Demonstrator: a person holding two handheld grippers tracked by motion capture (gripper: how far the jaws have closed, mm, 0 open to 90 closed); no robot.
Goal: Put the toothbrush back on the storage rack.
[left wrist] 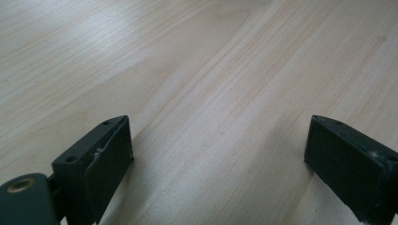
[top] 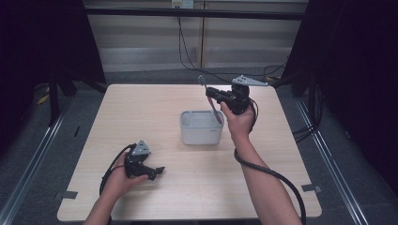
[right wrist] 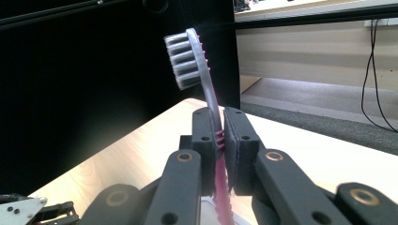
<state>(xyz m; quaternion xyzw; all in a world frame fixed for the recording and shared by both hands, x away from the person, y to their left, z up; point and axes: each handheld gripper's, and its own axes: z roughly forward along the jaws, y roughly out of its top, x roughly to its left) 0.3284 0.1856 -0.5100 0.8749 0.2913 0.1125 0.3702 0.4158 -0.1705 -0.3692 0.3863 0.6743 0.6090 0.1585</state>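
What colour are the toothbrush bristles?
Grey bristles on a grey and pink toothbrush, clearest in the right gripper view.

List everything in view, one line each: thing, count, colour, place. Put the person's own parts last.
table: one, light wood, centre of the high view.
container: one, pale grey, middle of the table, open top.
toothbrush: one, grey head and neck with pink handle, clamped in the right gripper, bristle end up, above the container.
wall cables: a few, black, hanging behind the table.
left gripper: one, black, jaws apart, low over the table's near left.
right gripper: one, black, raised beyond the container.
hands: two, one on each gripper.
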